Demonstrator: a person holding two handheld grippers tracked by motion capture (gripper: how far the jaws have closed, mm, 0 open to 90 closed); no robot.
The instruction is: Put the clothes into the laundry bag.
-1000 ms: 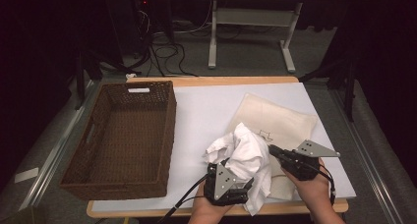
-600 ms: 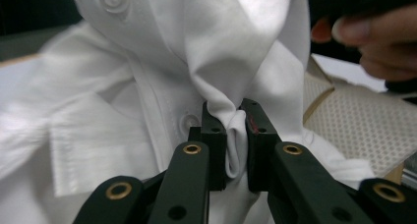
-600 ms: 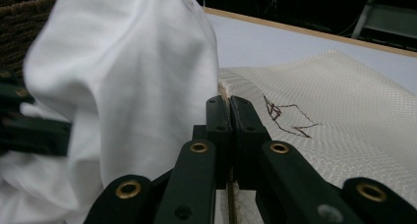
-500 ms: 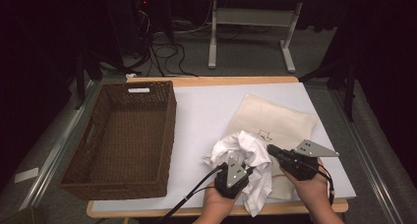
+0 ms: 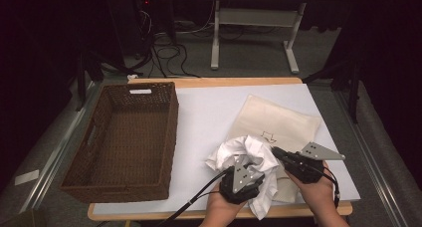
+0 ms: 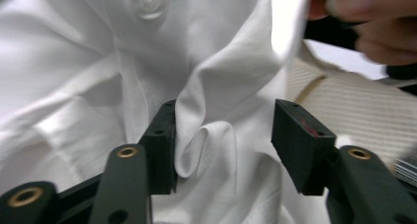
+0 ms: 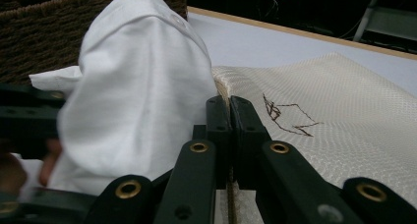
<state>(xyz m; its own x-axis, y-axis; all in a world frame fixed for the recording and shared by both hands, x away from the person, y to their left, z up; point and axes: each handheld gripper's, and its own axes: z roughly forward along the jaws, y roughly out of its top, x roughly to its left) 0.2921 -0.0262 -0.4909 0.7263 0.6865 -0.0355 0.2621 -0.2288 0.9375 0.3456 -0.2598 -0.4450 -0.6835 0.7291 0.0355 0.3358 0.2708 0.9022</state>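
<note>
- The left gripper (image 6: 223,135) is being held with its jaws partly apart; they have just been reopening, and a fold of the white garment (image 6: 206,91) is lying loosely between the pads without being pressed.
- The right gripper (image 7: 229,130) is being kept clenched on the near edge of the cream cloth bag (image 7: 344,135), at the bag's mouth.
- The white garment (image 5: 249,160) is being bunched at the near right of the table (image 5: 209,112), against the bag's near-left edge and between the two grippers; most of it is lying outside the bag.
- The cream cloth bag (image 5: 278,122) is lying flat on the table, stretching toward the far right.
- The wicker basket (image 5: 94,137) is standing at the left, with nothing visible in it.
- Progress is being judged as early: the mouth is gripped, but the garment is not yet stuffed inside, and a fresh hold on the cloth appears to be needed.
</note>
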